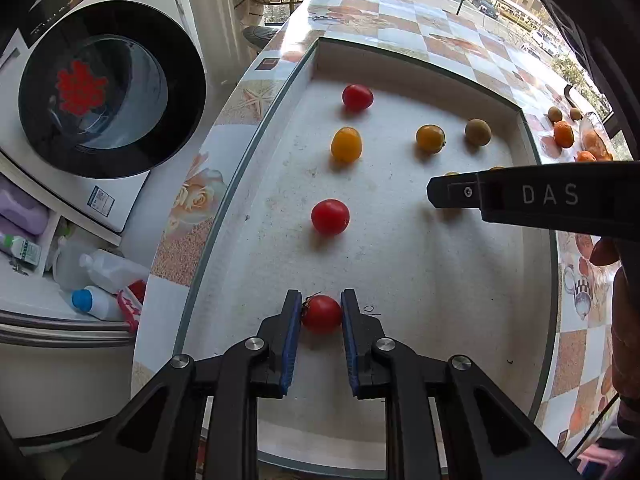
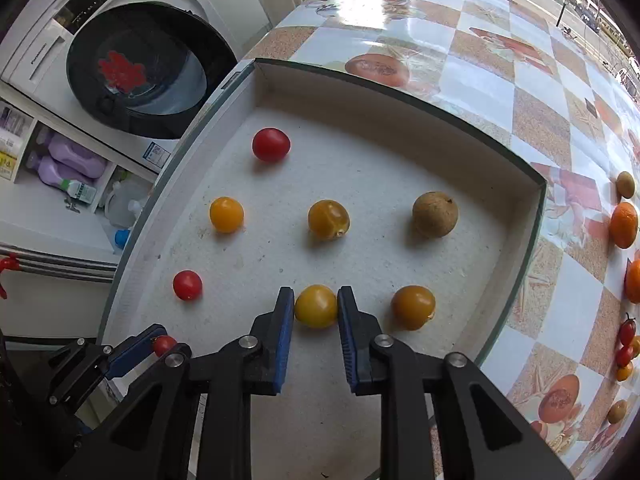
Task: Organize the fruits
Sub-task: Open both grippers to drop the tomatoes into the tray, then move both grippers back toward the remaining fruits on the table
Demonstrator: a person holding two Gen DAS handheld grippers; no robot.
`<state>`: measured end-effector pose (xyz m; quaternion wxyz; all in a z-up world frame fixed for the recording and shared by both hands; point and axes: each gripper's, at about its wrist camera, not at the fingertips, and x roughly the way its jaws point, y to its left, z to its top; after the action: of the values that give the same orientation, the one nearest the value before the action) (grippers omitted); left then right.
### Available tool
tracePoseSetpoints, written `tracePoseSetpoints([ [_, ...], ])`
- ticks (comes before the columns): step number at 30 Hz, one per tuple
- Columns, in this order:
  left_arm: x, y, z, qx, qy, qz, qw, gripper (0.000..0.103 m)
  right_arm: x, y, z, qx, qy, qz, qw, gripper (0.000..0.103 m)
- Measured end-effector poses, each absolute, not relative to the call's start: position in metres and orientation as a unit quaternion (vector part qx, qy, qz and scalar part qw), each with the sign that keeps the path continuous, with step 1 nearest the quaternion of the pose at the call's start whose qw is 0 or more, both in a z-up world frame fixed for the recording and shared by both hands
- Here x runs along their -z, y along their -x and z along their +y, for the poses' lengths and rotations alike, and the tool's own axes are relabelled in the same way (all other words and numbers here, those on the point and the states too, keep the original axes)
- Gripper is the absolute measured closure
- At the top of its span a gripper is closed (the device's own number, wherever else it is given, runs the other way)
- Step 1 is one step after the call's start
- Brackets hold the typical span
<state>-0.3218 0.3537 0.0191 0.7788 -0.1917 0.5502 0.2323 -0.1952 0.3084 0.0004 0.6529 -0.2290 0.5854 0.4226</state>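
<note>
A white tray [image 1: 400,54] lies on the checked table and holds small fruits in rows. My left gripper [image 1: 322,312] points down at the tray's near end, shut on a red cherry tomato [image 1: 322,314] that touches the tray floor. My right gripper [image 2: 316,306] is shut on a yellow tomato [image 2: 316,306], its blue pads against both sides. One finger [image 1: 452,194] of the right gripper crosses the left wrist view. Loose in the tray lie red tomatoes [image 2: 271,144] [image 2: 187,285], yellow ones [image 2: 226,214] [image 2: 328,219] [image 2: 413,307] and a brown round fruit [image 2: 435,214].
Oranges [image 2: 623,225], small tomatoes [image 2: 626,332] and brown fruits [image 2: 625,184] lie on the table [image 2: 480,80] right of the tray. A washing machine [image 1: 112,88] and a shelf with bottles [image 1: 100,280] stand left of the table edge. A person's hand [image 1: 624,320] shows at the right.
</note>
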Motion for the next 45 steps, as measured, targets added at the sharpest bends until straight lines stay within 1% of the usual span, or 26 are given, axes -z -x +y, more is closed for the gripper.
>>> tracePoseSetpoints([
  [1, -0.019, 0.322, 0.353, -0.231, 0.191, 0.550, 0.779, 0.063, -0.001, 0.195, 0.309, -0.425, 0.227, 0.587, 0.651, 0.065],
  [2, -0.020, 0.323, 0.352, -0.236, 0.188, 0.548, 0.780, 0.037, -0.001, 0.195, 0.310, -0.427, 0.225, 0.588, 0.649, 0.061],
  [3, -0.022, 0.323, 0.351, -0.244, 0.180, 0.541, 0.785, 0.029, -0.002, 0.196, 0.311, -0.428, 0.226, 0.587, 0.649, 0.051],
  [4, -0.025, 0.324, 0.350, -0.247, 0.174, 0.533, 0.790, 0.027, -0.002, 0.196, 0.311, -0.427, 0.227, 0.586, 0.651, 0.046],
  [8, -0.023, 0.322, 0.351, -0.244, 0.168, 0.546, 0.784, 0.026, -0.004, 0.195, 0.312, -0.432, 0.218, 0.585, 0.651, 0.046],
  [9, -0.022, 0.322, 0.352, -0.243, 0.169, 0.548, 0.782, 0.027, -0.006, 0.194, 0.311, -0.434, 0.213, 0.585, 0.652, 0.041],
  [10, -0.022, 0.322, 0.352, -0.243, 0.170, 0.549, 0.781, 0.026, -0.009, 0.192, 0.309, -0.435, 0.207, 0.585, 0.652, 0.032],
  [12, -0.024, 0.322, 0.352, -0.242, 0.169, 0.552, 0.780, 0.026, -0.018, 0.189, 0.306, -0.443, 0.187, 0.583, 0.655, 0.019],
  [18, -0.040, 0.306, 0.338, -0.224, 0.137, 0.553, 0.791, 0.026, -0.050, 0.174, 0.280, -0.441, 0.143, 0.561, 0.686, 0.019],
  [22, -0.054, 0.281, 0.321, -0.200, 0.110, 0.549, 0.804, 0.026, -0.062, 0.155, 0.238, -0.402, 0.125, 0.559, 0.714, 0.019],
  [26, -0.067, 0.248, 0.296, -0.167, 0.087, 0.540, 0.820, 0.026, -0.060, 0.133, 0.180, -0.337, 0.122, 0.567, 0.742, 0.019],
  [33, -0.085, 0.184, 0.234, -0.090, 0.054, 0.522, 0.847, 0.027, -0.039, 0.099, 0.066, -0.204, 0.107, 0.595, 0.770, 0.019],
  [37, -0.074, 0.150, 0.193, -0.043, 0.021, 0.523, 0.851, 0.027, -0.026, 0.084, 0.020, -0.144, 0.092, 0.602, 0.780, 0.019],
  [42, -0.044, 0.112, 0.160, -0.005, -0.005, 0.538, 0.843, 0.027, -0.013, 0.066, -0.002, -0.126, 0.082, 0.602, 0.784, 0.019],
  [44, -0.037, 0.102, 0.152, 0.007, -0.013, 0.536, 0.844, 0.027, -0.010, 0.060, -0.005, -0.126, 0.081, 0.598, 0.787, 0.025],
  [45, -0.035, 0.098, 0.149, 0.012, -0.017, 0.534, 0.845, 0.027, -0.010, 0.058, -0.006, -0.128, 0.081, 0.596, 0.789, 0.033],
])
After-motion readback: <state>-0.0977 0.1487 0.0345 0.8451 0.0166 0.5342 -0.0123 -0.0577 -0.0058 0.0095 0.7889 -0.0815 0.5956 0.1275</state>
